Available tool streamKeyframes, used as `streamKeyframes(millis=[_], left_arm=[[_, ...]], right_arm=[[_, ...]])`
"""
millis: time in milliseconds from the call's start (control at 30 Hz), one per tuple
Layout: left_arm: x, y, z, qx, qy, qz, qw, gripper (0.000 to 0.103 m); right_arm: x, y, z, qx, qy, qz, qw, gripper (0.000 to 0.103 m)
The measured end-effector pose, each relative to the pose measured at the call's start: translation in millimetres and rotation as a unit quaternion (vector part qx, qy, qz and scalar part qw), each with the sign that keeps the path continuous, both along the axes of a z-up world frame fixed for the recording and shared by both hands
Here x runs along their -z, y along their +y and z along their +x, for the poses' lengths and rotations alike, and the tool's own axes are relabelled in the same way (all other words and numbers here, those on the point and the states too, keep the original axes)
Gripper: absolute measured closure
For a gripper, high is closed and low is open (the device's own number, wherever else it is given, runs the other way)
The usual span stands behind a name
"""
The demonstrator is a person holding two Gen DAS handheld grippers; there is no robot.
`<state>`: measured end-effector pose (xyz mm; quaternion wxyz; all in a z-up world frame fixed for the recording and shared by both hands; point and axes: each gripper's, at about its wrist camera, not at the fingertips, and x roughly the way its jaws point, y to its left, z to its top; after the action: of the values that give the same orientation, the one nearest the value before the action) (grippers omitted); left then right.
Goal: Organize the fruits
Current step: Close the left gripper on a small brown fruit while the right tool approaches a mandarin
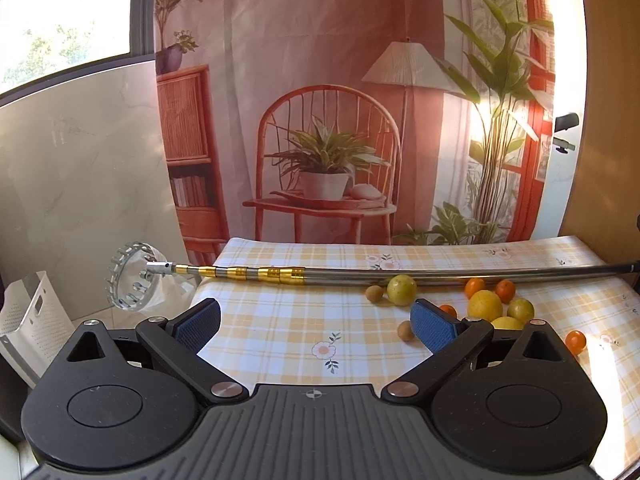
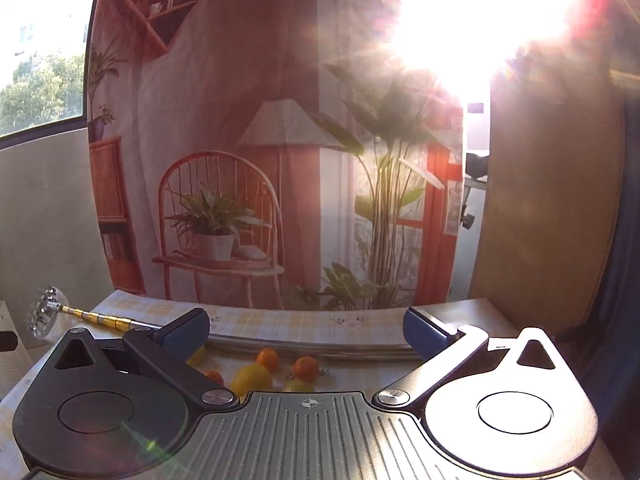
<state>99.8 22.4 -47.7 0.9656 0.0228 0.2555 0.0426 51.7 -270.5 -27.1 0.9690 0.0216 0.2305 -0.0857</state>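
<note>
Fruits (image 1: 485, 305) scattered on a table (image 1: 280, 320) with a yellow checked cloth, toward the right side. Behind, a hanging picture cloth (image 1: 320, 100) of a red chair and plants; a window (image 1: 60, 8) at left. Long metal pole (image 1: 360, 272) with a gold part and a toothed ring end (image 1: 134, 276) lying across the table, just behind the fruits. Left gripper (image 1: 316, 322) spread wide, holding nothing, small brown fruit (image 1: 405, 330) just beside its right finger. Right gripper (image 2: 306, 330) spread wide too, above the oranges (image 2: 306, 368).

Glossy checked tablecloth (image 1: 280, 320), brushed-metal pole (image 1: 400, 274) – gold-banded, matt black plastic fingers (image 1: 200, 320) – blue ribbed pads
</note>
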Motion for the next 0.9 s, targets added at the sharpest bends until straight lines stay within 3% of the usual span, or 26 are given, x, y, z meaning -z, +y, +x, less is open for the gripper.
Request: streamKeyframes(millis=[167, 433, 667, 900], left_arm=[[17.4, -1.0, 24.8, 0.021, 0.028, -0.008, 0.9993, 0.005], [43.3, -14.9, 56.0, 0.037, 0.062, 0.008, 0.9974, 0.012], [66.2, -20.7, 87.6, 0.052, 0.093, -0.029, 0.9939, 0.013], [84.5, -37.0, 119.0, 0.092, 0.107, -0.022, 0.9897, 0.025]], right_arm=[[30.5, -8.5, 16.3, -0.006, 0.031, 0.027, 0.999, 0.000], [69.5, -13.2, 35.0, 0.011, 0.078, 0.020, 0.997, 0.000], [93.0, -22.7, 44.0, 0.019, 0.103, 0.033, 0.994, 0.000], [113.5, -24.1, 54.2, 0.009, 0.124, 0.050, 0.991, 0.001]])
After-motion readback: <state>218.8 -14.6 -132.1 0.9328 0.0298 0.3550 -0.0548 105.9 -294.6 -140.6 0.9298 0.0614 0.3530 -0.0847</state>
